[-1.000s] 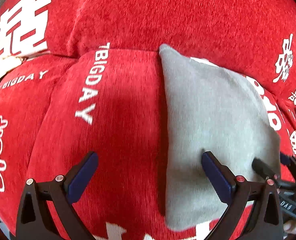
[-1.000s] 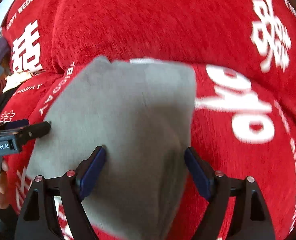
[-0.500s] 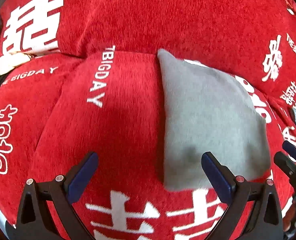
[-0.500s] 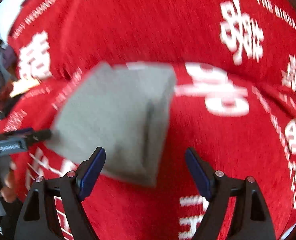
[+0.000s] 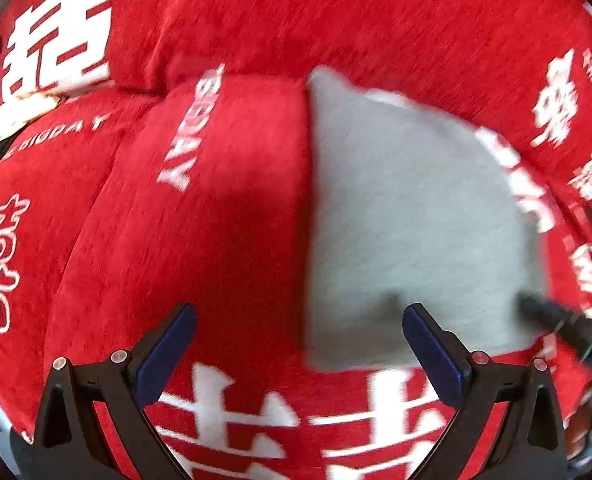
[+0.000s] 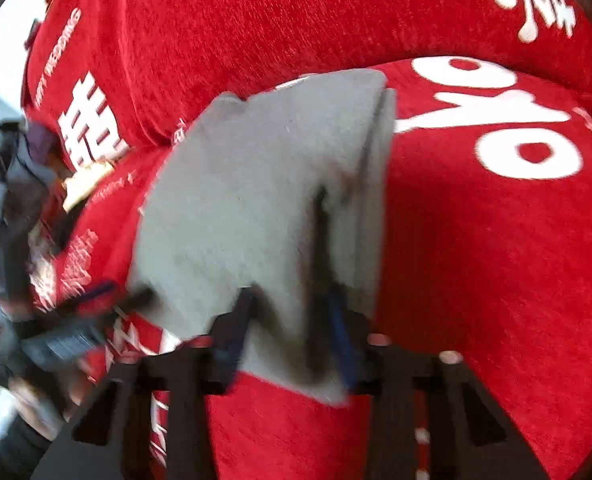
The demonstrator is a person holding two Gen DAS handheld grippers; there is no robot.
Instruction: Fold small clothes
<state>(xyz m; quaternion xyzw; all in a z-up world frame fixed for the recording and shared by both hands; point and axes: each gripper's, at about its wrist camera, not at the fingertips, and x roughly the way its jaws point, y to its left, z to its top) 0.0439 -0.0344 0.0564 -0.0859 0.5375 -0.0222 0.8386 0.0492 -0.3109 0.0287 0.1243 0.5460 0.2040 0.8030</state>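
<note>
A folded grey garment (image 5: 407, 216) lies on a red sofa cushion with white lettering (image 5: 200, 240). My left gripper (image 5: 296, 344) is open and empty, its right pad at the garment's near edge. In the right wrist view my right gripper (image 6: 292, 320) is shut on the near right corner of the grey garment (image 6: 256, 192), with cloth bunched between the blue pads. The right gripper's tip (image 5: 543, 312) shows at the garment's right corner in the left wrist view. The left gripper (image 6: 76, 320) shows blurred at the left of the right wrist view.
The red sofa backrest (image 5: 335, 16) rises just behind the garment. A dark grey cloth heap (image 6: 8, 184) lies at the far left of the right wrist view. The seat cushion (image 6: 495, 260) stretches to the right of the garment.
My right gripper has moved in and closed on the garment's near right corner. The left gripper stays open, drawn back a little toward the front edge.
</note>
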